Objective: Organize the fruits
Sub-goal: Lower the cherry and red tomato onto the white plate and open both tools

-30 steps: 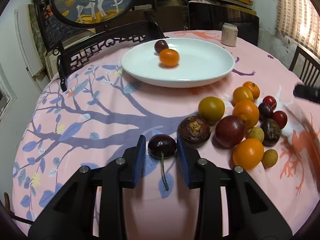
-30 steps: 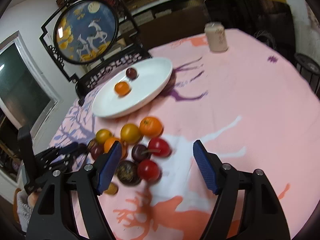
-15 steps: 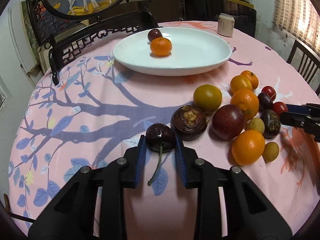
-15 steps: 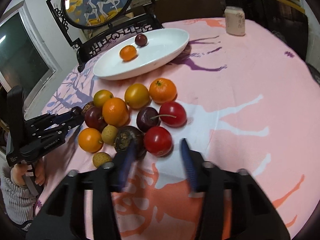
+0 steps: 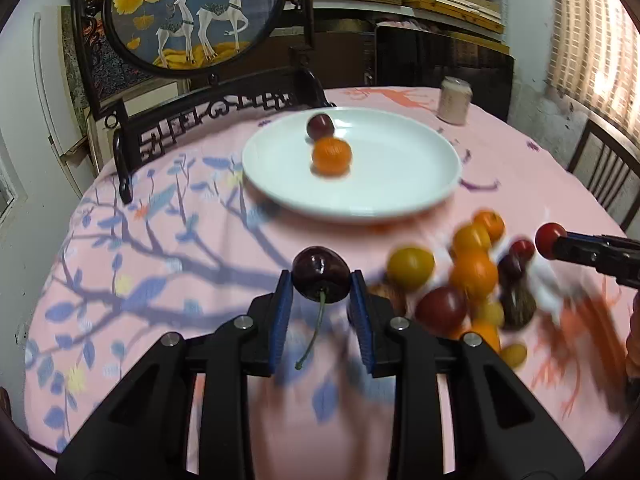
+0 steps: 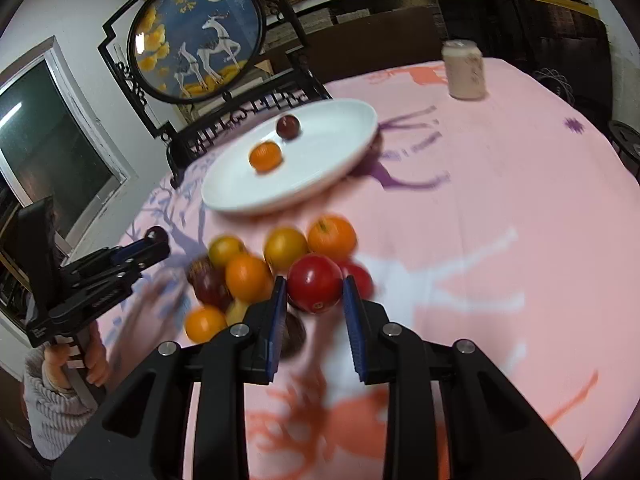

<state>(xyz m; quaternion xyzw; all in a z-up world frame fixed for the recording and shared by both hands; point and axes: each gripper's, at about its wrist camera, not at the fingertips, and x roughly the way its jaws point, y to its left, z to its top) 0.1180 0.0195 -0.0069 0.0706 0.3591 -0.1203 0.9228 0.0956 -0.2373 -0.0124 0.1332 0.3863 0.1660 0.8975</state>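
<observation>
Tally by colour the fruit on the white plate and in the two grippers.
Dark red: 2, the cherry in the left gripper and the dark fruit on the plate
Orange: 1, the orange fruit on the plate
Bright red: 1, the red fruit in the right gripper
Total: 4
</observation>
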